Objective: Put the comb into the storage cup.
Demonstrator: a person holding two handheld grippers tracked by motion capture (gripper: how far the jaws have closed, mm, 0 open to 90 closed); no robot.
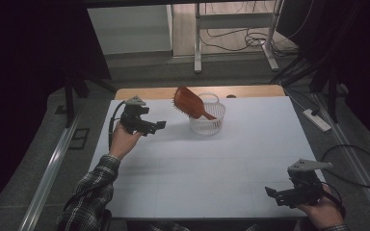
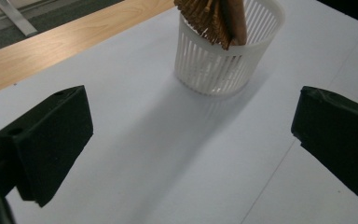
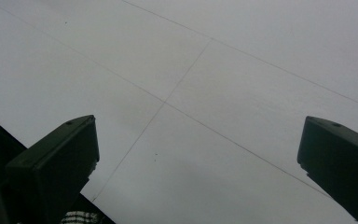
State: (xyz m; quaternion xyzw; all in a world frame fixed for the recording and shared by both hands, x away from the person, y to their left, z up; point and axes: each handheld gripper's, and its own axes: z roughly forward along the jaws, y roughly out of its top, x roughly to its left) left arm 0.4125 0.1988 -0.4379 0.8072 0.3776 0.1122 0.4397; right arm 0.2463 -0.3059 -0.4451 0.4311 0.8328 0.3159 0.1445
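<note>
A brown wooden hairbrush point(image 1: 190, 102) stands tilted in a white slatted basket point(image 1: 207, 120) at the back middle of the white table point(image 1: 212, 163), its bristle head leaning out to the left. In the left gripper view the basket point(image 2: 223, 60) and the brush point(image 2: 216, 18) are ahead at the top. My left gripper point(image 1: 160, 125) hovers left of the basket, open, with nothing between its jaws point(image 2: 191, 140). My right gripper point(image 1: 270, 191) is at the front right corner, open over bare table point(image 3: 196, 154).
A wooden strip point(image 1: 149, 92) runs along the table's far edge. Beyond it are metal desk legs and cables point(image 1: 236, 41) on the floor. A white power strip point(image 1: 317, 120) lies on the floor to the right.
</note>
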